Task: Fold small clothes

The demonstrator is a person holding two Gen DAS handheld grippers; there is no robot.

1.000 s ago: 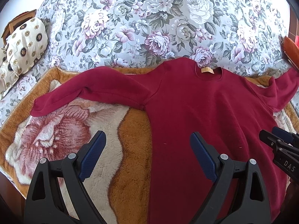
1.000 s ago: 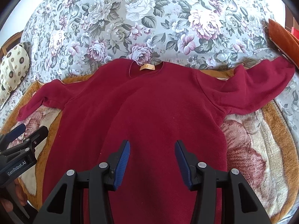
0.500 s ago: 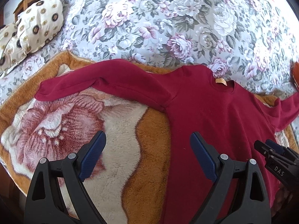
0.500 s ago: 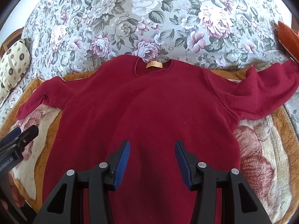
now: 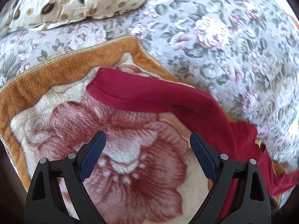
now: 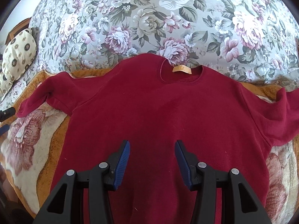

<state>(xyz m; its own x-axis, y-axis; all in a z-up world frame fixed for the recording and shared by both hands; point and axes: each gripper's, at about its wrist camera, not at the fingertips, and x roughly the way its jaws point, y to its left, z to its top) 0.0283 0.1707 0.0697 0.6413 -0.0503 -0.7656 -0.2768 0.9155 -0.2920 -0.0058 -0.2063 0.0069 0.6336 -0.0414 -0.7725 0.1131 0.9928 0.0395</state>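
Observation:
A dark red sweater (image 6: 164, 115) lies flat, front up, on a plush brown and cream blanket (image 6: 33, 141), neck label at the far side. Both sleeves stretch out sideways. My right gripper (image 6: 152, 149) is open and empty, hovering over the sweater's lower middle. My left gripper (image 5: 147, 141) is open and empty over the blanket, just short of the left sleeve (image 5: 134, 95), whose cuff end lies ahead of the fingers. The left gripper's fingertips (image 6: 7, 113) show at the left edge of the right wrist view, next to the sleeve's cuff.
The blanket (image 5: 46, 74) lies on a bed with a grey floral cover (image 6: 149, 18). A cream pillow with round gold marks (image 5: 74, 0) lies at the far left; it also shows in the right wrist view (image 6: 16, 56).
My left gripper has swung left, off the sweater's body and towards the left sleeve's cuff. My right gripper has stayed over the sweater's middle, slightly closer in. Both stay open.

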